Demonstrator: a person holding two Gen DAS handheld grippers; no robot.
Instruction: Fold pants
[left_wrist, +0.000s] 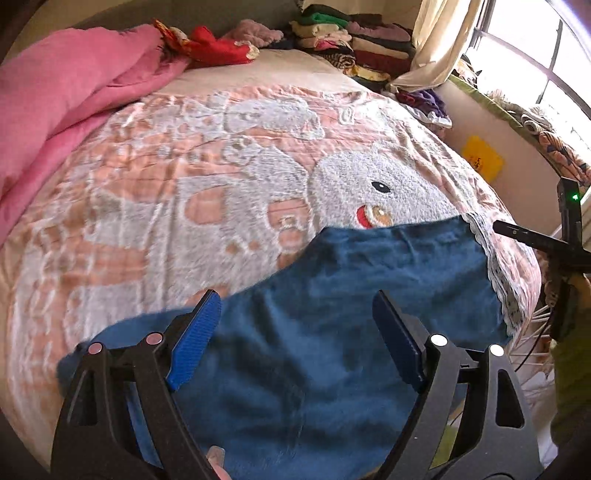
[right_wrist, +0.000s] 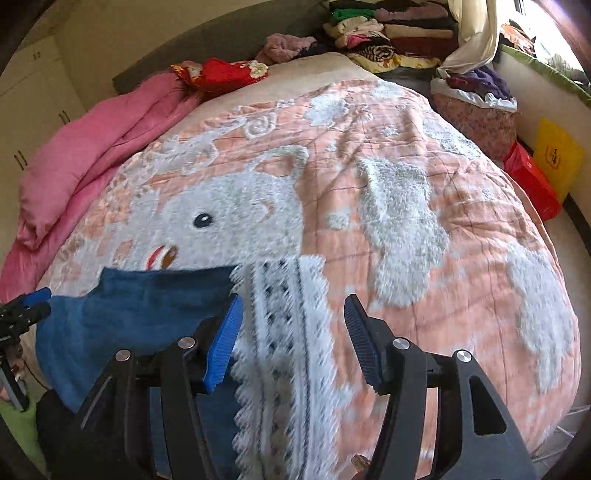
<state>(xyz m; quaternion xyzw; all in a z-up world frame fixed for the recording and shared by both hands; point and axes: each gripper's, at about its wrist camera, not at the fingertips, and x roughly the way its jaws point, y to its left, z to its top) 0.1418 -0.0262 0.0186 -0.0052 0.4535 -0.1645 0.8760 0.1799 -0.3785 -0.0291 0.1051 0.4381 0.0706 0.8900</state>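
Both tools are hanging over the bed's peach blanket (left_wrist: 207, 206), the one with the big white elephant (right_wrist: 236, 210) on it. I'm holding my left gripper (left_wrist: 295, 339) with its jaws wide apart, nothing between them, above the blue pants (left_wrist: 351, 295). The pants are lying spread on the near part of the blanket, just below the elephant's face, running off the near edge toward me. My right gripper (right_wrist: 291, 339) is also spread apart and empty, hovering over the white lace-patterned band (right_wrist: 284, 332) at the right edge of the pants (can't tell if that band is part of the pants or separate). Pink quilt (left_wrist: 62, 96) is bunched along the blanket's left side. Stacked folded clothes (right_wrist: 388, 33) are sitting beyond the blanket's far end.
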